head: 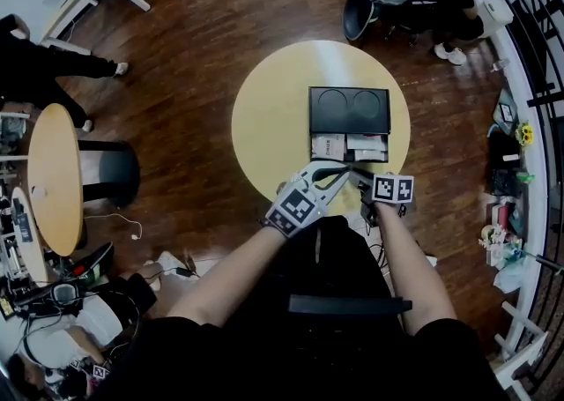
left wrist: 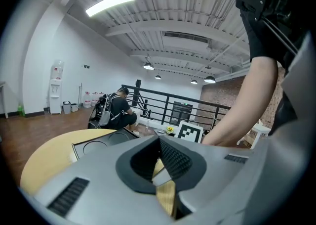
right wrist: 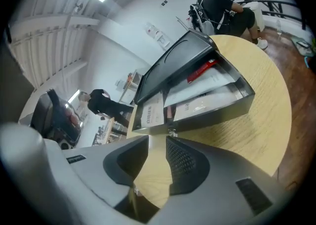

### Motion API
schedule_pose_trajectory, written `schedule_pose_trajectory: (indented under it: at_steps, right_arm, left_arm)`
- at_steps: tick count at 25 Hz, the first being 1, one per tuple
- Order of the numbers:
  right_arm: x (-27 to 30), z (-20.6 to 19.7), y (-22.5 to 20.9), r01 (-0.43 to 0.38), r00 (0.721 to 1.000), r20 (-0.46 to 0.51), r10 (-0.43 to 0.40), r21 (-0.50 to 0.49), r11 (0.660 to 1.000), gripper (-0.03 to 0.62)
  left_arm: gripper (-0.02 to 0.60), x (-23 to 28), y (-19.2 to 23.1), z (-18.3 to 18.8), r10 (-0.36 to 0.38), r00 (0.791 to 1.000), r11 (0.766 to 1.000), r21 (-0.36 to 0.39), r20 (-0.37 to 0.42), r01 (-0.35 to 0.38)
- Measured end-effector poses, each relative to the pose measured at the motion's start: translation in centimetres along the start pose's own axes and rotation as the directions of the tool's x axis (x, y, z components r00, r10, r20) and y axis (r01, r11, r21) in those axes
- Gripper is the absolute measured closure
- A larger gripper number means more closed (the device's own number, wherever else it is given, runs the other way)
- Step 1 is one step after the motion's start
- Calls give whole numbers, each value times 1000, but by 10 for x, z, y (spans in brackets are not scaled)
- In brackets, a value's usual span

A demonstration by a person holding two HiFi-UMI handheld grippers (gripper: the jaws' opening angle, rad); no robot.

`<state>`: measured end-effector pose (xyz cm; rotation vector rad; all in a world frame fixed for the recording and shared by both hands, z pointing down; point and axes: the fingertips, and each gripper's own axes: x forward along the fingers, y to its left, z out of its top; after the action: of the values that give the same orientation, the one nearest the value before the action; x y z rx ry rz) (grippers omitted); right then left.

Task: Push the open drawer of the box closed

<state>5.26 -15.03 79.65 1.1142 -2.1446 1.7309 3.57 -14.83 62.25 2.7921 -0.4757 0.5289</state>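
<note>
A round yellow desk (head: 269, 117) stands on a dark wood floor (head: 194, 47), another round table (head: 55, 179) well apart at the left. White walls (left wrist: 39, 61), a long ceiling light (left wrist: 109, 2) and a black railing (left wrist: 166, 103) bound the room.

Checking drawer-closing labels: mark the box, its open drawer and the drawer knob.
box (head: 349, 110): head view, on its black top panel.
open drawer (right wrist: 206, 116): right gripper view, on its front wall.
drawer knob (right wrist: 171, 131): right gripper view, on the knob itself, at the drawer front.
</note>
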Motion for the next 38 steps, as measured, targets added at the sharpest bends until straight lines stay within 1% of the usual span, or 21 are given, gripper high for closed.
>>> schedule_pose_trajectory:
  at_steps: [3, 6, 10, 18, 20, 22, 30, 38]
  right_arm:
    - [4, 0, -8, 18, 1000, -14, -18, 19, 1000, 462]
    - [6, -2, -13, 26, 999, -43, -26, 15, 1000, 456]
    - [18, -2, -21, 35, 996, -77, -35, 4, 999, 448]
    - [32, -1, -28, 53, 992, -110, -53, -6, 999, 440]
    - [37, 0, -27, 62, 992, -112, -63, -14, 998, 461]
    - [38, 1, -26, 71, 991, -113, -74, -26, 997, 522]
    - [28, 5, -24, 72, 991, -111, -76, -42, 997, 525]
    - [26, 16, -16, 63, 994, -84, -65, -27, 998, 525]
  left_arm:
    - [545, 2, 0, -1, 7, 1000, 1000, -15, -5, -7]
    - [545, 6, -1, -2, 18, 1000, 1000, -22, -15, -19]
    - [545, 14, 6, -12, 21, 999, 999, -29, -36, -22]
    - [545, 14, 15, -16, 38, 998, 998, -40, -40, -40]
    - [545, 11, 18, -17, 41, 998, 998, -38, -42, -43]
    - [545, 9, 20, -18, 41, 998, 998, -36, -45, -42]
    - [545, 11, 17, -16, 51, 997, 998, -36, -54, -53]
    - [545, 9, 21, -13, 61, 997, 997, -40, -51, -63]
